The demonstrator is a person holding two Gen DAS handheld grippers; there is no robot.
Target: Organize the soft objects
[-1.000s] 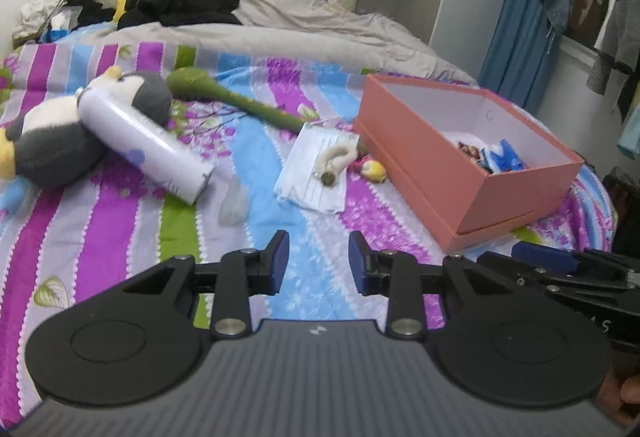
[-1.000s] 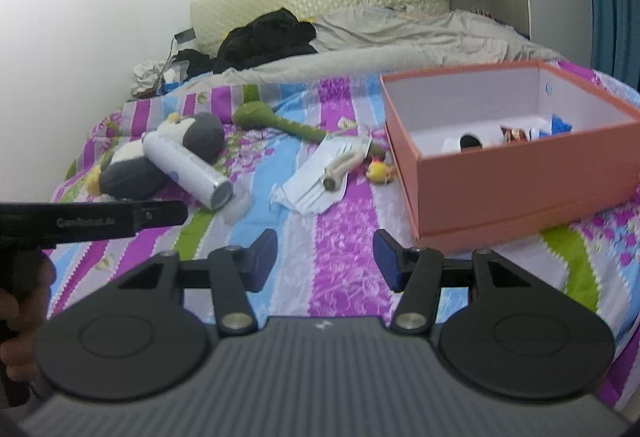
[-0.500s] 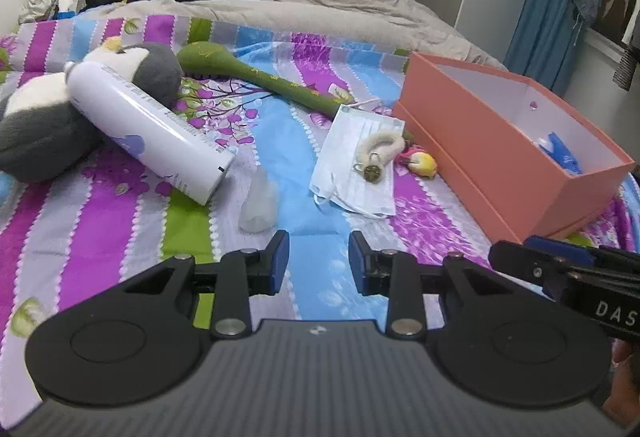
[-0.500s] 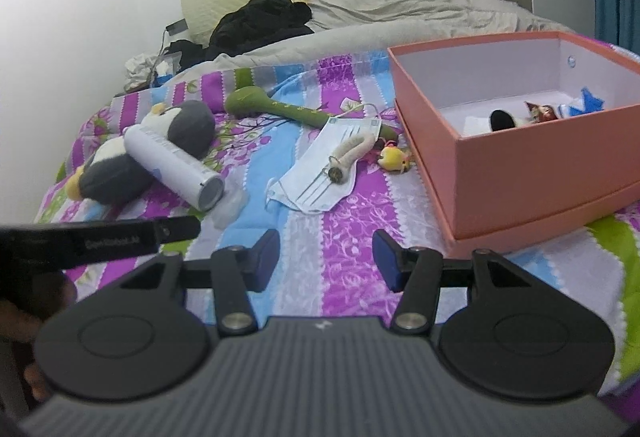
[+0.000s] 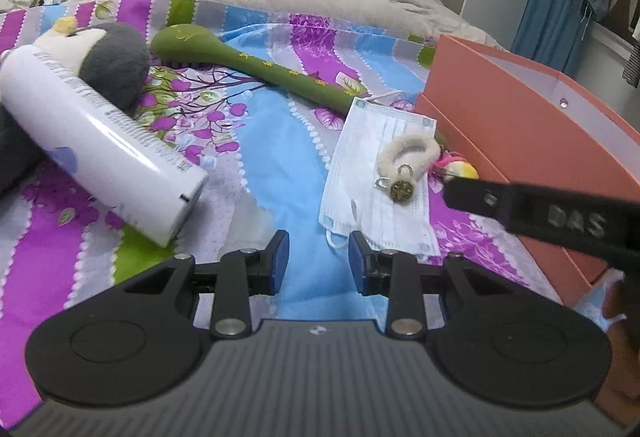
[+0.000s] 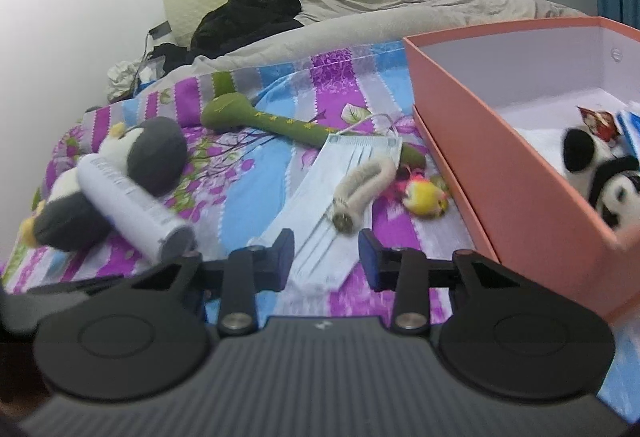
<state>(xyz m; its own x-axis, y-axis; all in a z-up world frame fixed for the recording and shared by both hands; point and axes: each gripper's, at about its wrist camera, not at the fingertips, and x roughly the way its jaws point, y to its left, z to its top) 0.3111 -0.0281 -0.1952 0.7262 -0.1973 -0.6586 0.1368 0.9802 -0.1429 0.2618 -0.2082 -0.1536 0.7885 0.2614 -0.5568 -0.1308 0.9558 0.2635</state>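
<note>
Left wrist view: my left gripper (image 5: pixel 319 256) is released, empty, hovering just short of the face mask (image 5: pixel 380 173) on the striped bedspread (image 5: pixel 272 153). A fuzzy keyring loop (image 5: pixel 408 153) lies on the mask; white bottle (image 5: pixel 100 149) rests against the penguin plush (image 5: pixel 116 61). My right gripper (image 6: pixel 326 257) is likewise released above the mask, the pink box (image 6: pixel 500 157) beside it.

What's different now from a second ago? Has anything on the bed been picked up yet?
Nothing has been picked up. Both grippers, left gripper and right gripper, moved forward and lower toward the face mask and the fluffy keychain, jaws open and empty throughout. The plush penguin, white bottle and pink box stayed put.
</note>
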